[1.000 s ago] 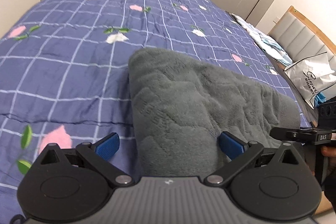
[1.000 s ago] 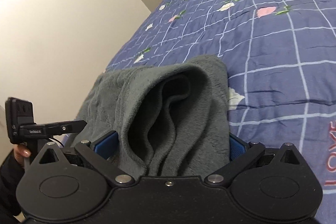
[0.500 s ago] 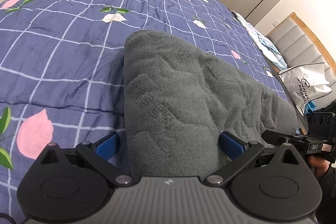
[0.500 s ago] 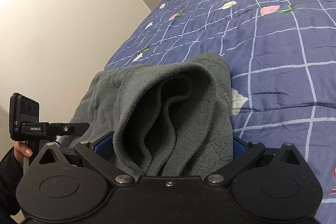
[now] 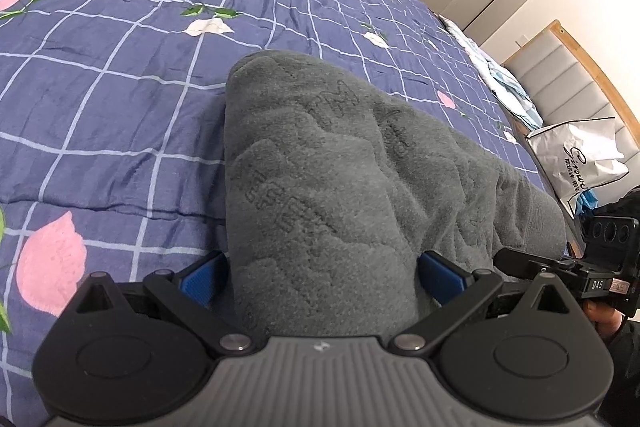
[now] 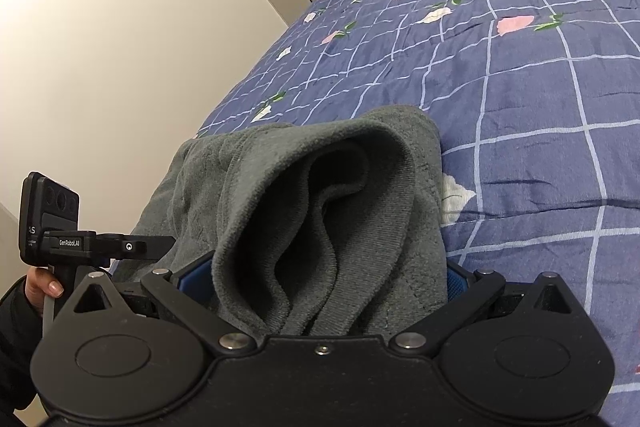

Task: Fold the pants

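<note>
A pair of thick grey fleece pants (image 5: pixel 332 187) fills the lower middle of both wrist views, bunched into a bulky bundle on the blue checked quilt with pink and white flowers (image 5: pixel 120 75). The left gripper (image 5: pixel 322 277) has its blue-padded jaws set wide, with the fabric filling the whole gap between them; whether they squeeze it or merely straddle it I cannot tell. The right gripper (image 6: pixel 320 279) looks the same at the other end, its jaws spread around a rolled mouth of cloth that gapes darkly toward the camera. A white printed shopping bag (image 5: pixel 576 159) sits at the right edge of the left view.

By my reckoning the folding is well along: the pants are already doubled over into a compact pile. What seems left is to lay the bundle flat, press out the puffed opening, and let go.
</note>
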A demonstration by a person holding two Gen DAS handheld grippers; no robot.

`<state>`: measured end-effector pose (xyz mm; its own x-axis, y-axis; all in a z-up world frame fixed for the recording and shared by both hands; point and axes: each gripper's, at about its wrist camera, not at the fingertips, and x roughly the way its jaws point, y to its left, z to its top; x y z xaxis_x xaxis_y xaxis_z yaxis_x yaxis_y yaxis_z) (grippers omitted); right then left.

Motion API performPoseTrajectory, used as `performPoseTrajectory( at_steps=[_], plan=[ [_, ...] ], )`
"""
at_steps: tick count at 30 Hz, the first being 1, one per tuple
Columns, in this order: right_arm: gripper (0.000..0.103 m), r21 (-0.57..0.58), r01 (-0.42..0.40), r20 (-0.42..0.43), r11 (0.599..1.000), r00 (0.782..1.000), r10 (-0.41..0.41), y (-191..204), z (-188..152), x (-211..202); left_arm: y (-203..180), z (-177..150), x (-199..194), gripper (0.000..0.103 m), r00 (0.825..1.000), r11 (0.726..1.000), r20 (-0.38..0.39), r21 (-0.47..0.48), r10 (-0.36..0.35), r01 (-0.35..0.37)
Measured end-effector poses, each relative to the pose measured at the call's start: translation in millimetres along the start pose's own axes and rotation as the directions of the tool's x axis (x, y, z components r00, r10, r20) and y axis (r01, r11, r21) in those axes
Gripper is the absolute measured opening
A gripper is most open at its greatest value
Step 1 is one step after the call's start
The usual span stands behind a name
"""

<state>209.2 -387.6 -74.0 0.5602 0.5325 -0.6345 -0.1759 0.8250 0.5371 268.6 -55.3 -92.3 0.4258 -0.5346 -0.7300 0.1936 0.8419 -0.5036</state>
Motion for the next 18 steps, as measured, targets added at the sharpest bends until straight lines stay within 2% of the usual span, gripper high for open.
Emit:
performPoseTrajectory(
  at_steps=[11,18],
  plan=[
    [0.103,0.010,0.031,0.029,0.999,0.999,-0.031,6,-5,-2,-3,0,1,0.103,1.000,1.000,0.002,0.003,0.004,-0.004],
    [0.103,0.004,0.051,0.053,0.999,0.997,-0.051,11,-9,-3,-6,7,4,0.103,0.999,1.000,-0.037,0.004,0.002,-0.002]
  ],
)
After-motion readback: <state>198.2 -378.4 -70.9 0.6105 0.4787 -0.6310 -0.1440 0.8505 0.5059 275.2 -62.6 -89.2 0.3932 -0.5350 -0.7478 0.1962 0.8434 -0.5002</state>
